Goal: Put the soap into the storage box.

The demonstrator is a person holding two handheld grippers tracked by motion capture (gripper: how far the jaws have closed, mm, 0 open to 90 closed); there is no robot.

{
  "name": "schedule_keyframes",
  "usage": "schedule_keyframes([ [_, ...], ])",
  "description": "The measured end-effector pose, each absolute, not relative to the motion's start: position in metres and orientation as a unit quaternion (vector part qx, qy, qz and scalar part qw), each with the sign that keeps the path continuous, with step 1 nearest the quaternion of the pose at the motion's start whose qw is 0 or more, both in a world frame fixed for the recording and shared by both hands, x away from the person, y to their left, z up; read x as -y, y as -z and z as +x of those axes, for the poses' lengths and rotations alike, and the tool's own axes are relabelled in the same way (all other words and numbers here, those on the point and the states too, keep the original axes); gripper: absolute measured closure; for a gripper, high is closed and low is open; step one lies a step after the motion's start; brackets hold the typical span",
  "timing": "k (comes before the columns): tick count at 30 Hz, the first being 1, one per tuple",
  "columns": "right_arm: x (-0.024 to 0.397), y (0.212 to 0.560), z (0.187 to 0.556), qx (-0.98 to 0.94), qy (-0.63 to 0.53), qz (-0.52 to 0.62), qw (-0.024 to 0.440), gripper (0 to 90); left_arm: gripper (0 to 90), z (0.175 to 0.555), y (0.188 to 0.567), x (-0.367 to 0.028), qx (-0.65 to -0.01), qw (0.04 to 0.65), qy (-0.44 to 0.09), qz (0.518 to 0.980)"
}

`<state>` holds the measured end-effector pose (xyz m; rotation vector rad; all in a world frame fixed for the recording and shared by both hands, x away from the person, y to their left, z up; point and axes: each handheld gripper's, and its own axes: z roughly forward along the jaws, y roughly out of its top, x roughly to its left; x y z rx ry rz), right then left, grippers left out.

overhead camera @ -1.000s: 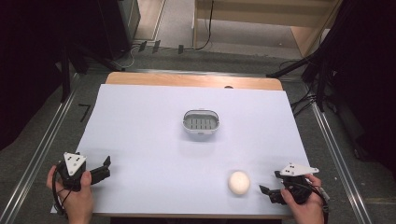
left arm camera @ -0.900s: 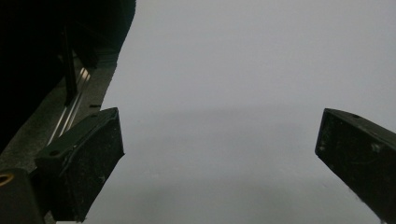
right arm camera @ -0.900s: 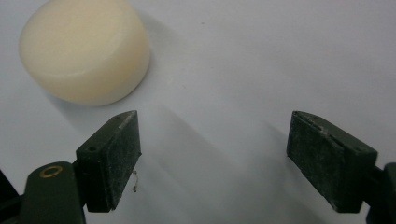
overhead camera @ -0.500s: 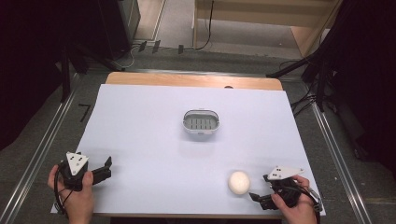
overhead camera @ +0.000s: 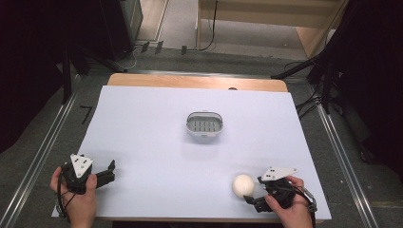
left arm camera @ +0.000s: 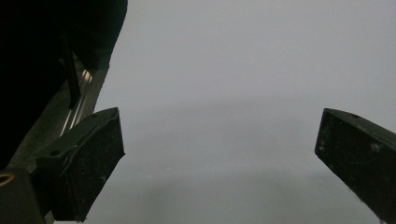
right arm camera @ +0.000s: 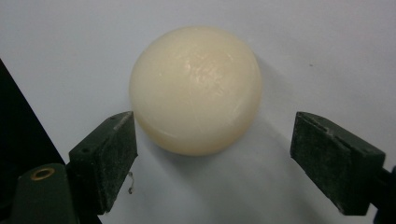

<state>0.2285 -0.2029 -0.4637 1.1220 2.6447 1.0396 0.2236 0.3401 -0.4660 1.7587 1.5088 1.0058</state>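
Observation:
A cream, round, soap-like lump (overhead camera: 243, 185) lies on the white table near its front right. My right gripper (overhead camera: 253, 190) sits just to its right, pointing left at it. In the right gripper view the lump (right arm camera: 196, 88) reaches partway in between the jaws of my right gripper (right arm camera: 212, 128); the jaws have just been opening and neither pad presses on it. My left gripper (overhead camera: 111, 172) rests at the front left, wide open over bare table, as its own view shows (left arm camera: 219, 126). A small grey slotted dish (overhead camera: 204, 124) stands mid-table.
The white table sheet (overhead camera: 142, 123) ends at a wooden strip at the back. Metal rails (overhead camera: 43, 142) run along both sides on the floor. The table's front edge lies close under both hands.
My right gripper has moved left, up to the cream lump, so that the lump now lies at its fingertips. The left gripper, the lump and the dish have stayed put.

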Motion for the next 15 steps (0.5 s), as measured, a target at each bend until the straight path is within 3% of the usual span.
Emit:
schedule_keyframes([
  [15, 0.174, 0.466, 0.235, -0.878, -0.304, 0.366, 0.048, 23.6, 1.8, 0.224, 0.466, -0.339, -0.565, 0.298, -0.379, 0.669],
])
